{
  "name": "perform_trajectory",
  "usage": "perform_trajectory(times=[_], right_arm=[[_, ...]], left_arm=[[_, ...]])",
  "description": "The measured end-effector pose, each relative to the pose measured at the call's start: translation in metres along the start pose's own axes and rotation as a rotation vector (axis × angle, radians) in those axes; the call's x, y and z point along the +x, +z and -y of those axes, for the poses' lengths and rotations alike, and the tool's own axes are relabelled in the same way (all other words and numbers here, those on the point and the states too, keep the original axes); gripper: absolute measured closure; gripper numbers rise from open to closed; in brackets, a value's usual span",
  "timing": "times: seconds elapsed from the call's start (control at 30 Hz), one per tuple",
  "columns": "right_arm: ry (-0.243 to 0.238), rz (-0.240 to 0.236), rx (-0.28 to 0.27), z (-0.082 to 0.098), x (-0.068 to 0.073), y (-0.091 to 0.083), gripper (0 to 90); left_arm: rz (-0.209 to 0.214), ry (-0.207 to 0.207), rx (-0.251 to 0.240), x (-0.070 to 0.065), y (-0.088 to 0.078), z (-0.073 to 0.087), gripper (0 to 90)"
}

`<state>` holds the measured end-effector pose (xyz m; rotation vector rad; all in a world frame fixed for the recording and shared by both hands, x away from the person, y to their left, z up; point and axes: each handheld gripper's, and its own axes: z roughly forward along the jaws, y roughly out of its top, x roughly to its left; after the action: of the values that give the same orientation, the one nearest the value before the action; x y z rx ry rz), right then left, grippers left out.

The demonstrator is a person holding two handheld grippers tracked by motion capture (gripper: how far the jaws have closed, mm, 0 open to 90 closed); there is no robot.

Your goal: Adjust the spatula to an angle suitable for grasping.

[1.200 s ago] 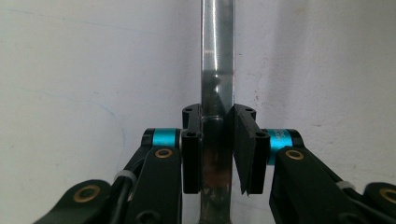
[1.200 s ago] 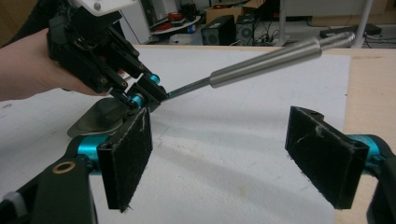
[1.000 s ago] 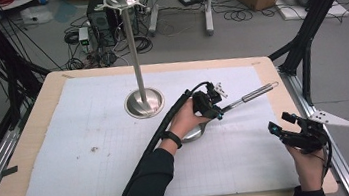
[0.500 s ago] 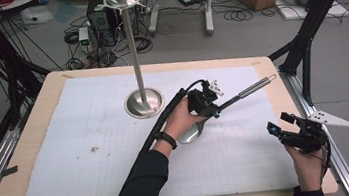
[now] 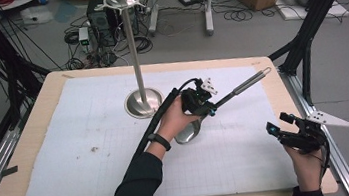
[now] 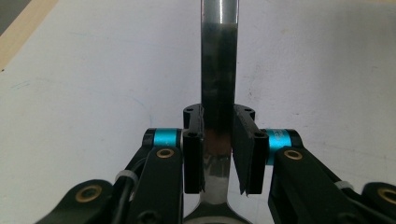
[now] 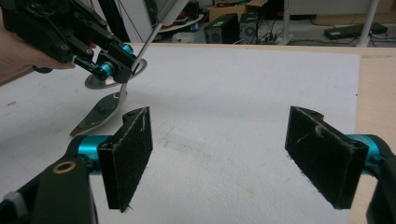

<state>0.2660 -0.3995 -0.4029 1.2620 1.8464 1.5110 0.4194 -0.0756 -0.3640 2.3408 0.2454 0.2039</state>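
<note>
The long-handled polished-metal ladle [image 5: 241,85] has a glossy, mirror-like bowl and a smooth shaft with a duller brushed band along the handle. The tall chrome stand with a round base [image 5: 144,102] is bright, reflective metal. The pale wooden tabletop [image 5: 31,140] is matt, with a smooth, light-grained edge. The white gridded paper sheet [image 5: 91,133] covering it is matt and slightly mottled, with small brown specks. The left gripper [image 6: 218,154] is matt black plastic with glossy cyan anodised collars and brass-coloured rivets; its pads [image 6: 194,154] are flat and smooth. The right gripper [image 7: 219,154] carries rough, fuzzy black pads [image 7: 128,154] with lint on them.
</note>
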Motion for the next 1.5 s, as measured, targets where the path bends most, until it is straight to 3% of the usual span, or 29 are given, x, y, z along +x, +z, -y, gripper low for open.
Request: perform_trajectory(times=[0.4,1.1,1.5], right_arm=[[-0.005,-0.005,0.002,0.000,0.003,0.003,21.8],[-0.004,-0.009,-0.006,-0.003,0.007,0.004,22.0],[-0.013,-0.020,-0.007,-0.005,0.012,0.008,22.0]], left_arm=[[-0.023,-0.005,-0.040,-0.002,-0.024,0.004,74.9],[-0.089,-0.018,-0.133,-0.008,-0.095,0.022,74.9],[-0.120,-0.021,-0.159,-0.013,-0.121,0.033,75.0]])
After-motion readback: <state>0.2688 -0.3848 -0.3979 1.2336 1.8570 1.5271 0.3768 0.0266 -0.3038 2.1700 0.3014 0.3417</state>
